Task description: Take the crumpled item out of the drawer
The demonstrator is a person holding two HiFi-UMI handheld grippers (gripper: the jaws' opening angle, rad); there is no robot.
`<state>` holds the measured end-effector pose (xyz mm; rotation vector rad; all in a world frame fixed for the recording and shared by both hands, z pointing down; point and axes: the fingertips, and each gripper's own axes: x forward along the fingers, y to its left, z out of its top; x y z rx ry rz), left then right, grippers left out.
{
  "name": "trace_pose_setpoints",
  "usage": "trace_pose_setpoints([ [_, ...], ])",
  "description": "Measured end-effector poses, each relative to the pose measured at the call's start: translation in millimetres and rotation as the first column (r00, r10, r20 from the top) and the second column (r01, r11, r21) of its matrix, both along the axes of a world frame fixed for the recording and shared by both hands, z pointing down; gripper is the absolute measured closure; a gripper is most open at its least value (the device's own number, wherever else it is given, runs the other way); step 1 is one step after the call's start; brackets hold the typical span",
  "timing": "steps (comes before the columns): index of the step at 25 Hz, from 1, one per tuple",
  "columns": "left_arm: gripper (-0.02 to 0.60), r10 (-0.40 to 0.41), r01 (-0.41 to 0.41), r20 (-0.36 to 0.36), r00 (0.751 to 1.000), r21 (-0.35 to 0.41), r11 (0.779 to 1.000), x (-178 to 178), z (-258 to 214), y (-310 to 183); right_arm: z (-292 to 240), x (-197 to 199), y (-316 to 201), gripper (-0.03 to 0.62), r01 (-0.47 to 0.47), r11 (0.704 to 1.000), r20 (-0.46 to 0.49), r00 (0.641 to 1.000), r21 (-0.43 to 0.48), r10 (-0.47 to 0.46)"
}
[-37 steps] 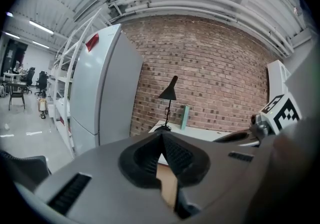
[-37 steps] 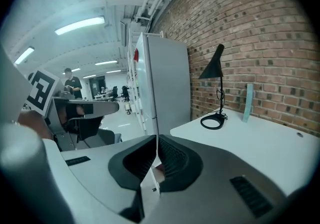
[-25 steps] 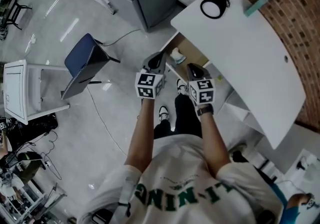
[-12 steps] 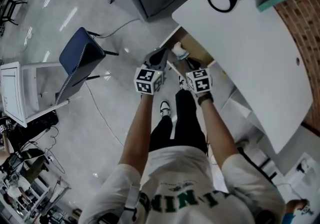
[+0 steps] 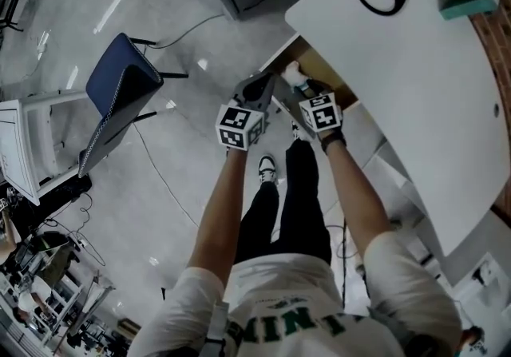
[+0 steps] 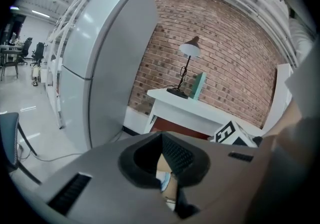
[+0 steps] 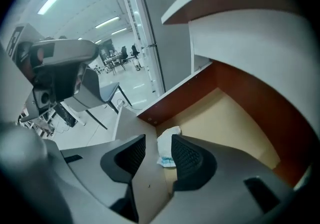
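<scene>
Both hands have dropped toward the open drawer (image 7: 176, 93) since a second ago, and the right claw (image 7: 158, 148) has just sprung apart. Nothing is pinched between its pads yet, but the crumpled item (image 7: 168, 144) sits right in the gap as the right gripper view looks along them. That reads as the set-up for the grab: lined up and ready to go in. The left claw (image 6: 161, 143) comes down alongside with its pads together and carrying nothing, and I'd say it's just keeping company here. The item itself lies on the tan drawer floor, tucked close to the reddish-brown wall near a corner, under the edge of the white surface (image 5: 415, 68). It's a small white wad, creased and puffy, with a touch of pale blue at its near end. It looks soft and light, likely to squash rather than resist when the pads close on it.
</scene>
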<state>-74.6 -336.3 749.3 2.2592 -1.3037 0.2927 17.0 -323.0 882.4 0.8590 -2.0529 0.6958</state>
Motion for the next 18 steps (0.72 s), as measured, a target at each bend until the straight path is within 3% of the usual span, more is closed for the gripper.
trace_pose_setpoints([
  [11,0.588,0.016,-0.016,-0.007,1.0,-0.01,1.0,-11.1,40.3,-14.8,102.4,-9.0,-23.7,0.424,0.077,0.996,-0.109,0.991,-0.048,-0.082],
  [14,0.588,0.016,-0.016,-0.007,1.0,-0.002,1.0,-13.6,44.2,-18.3,116.8,-13.4,-30.3,0.424,0.125,0.992,-0.147,0.981,-0.023,-0.127],
  [18,0.588,0.002,-0.002,-0.007,1.0,0.007,1.0,-18.0,46.0,-15.4,124.2,-13.5,-31.9,0.436,0.11,0.993,-0.164,0.98,-0.03,-0.114],
])
